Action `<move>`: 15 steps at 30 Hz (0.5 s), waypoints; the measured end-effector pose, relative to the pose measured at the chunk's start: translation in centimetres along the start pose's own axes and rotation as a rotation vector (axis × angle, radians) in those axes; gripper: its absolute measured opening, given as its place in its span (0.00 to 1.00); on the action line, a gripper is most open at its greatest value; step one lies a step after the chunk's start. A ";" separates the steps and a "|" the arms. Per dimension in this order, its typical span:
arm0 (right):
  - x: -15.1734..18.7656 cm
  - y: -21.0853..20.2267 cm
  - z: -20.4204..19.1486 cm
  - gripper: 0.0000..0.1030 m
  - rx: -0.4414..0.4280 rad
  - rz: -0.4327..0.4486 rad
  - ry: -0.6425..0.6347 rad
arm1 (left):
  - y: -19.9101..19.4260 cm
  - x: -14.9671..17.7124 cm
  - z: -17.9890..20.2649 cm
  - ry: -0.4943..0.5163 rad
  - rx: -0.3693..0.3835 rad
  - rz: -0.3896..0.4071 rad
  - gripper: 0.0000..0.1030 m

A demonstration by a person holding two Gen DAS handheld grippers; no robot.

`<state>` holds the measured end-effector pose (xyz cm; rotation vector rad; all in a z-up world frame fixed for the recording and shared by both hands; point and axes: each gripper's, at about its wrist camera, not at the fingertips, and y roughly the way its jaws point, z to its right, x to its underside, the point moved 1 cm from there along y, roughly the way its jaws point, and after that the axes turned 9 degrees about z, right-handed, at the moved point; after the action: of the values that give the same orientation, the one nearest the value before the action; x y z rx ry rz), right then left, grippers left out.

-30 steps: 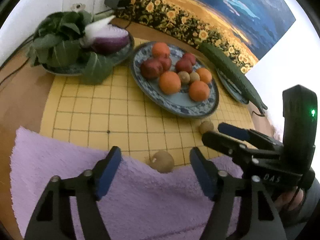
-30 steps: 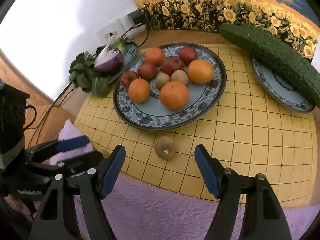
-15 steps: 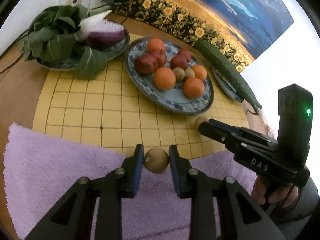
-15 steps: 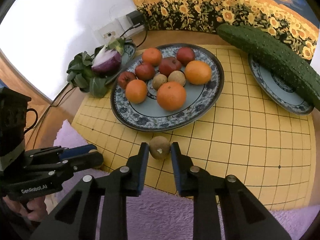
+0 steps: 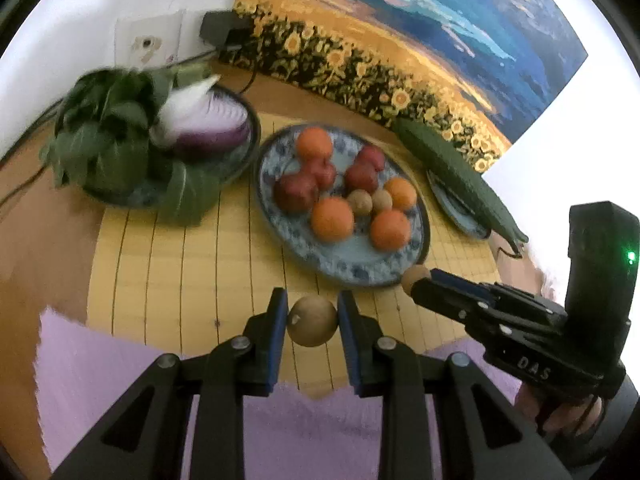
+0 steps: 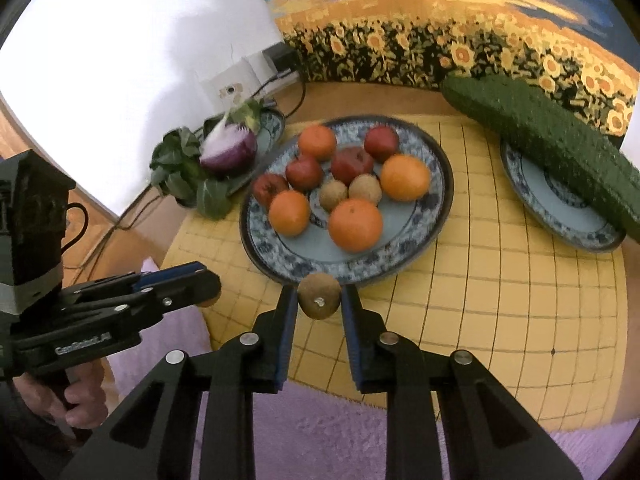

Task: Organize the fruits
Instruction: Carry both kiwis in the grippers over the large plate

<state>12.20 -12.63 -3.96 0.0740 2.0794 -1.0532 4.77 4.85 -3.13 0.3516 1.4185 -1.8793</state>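
**Two kiwis gripped for transfer**

Left wrist view: left gripper (image 5: pixel 312 320) clamps a kiwi (image 5: pixel 312 321) across its middle, above the yellow board (image 5: pixel 160 264); light, soft, easily bruised.

Right wrist view: right gripper (image 6: pixel 319 301) likewise grasps a second kiwi (image 6: pixel 319 300) just before the fruit plate (image 6: pixel 400 256).

— Any lettering to read here?

— On the left wrist view, the black plastic two-finger right gripper (image 5: pixel 414 280) carries white capitals "DAS" along the side of its body.

— And from the other camera?

— The black plastic two-finger left gripper (image 6: pixel 208 300) has a white word printed on its side. It is blurred; it looks like "GenRobot.AI", though I cannot be sure of every letter.

— Numbers, signs?

— None that I can read.
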 end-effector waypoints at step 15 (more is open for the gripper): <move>-2.0 1.5 -0.5 0.23 -0.008 0.014 -0.006 | 2.2 -4.0 0.6 0.051 -0.006 0.049 0.26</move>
<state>13.84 -10.71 -3.46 0.0810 2.0744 -1.0355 9.15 5.62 -2.00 0.4298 1.4360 -1.8383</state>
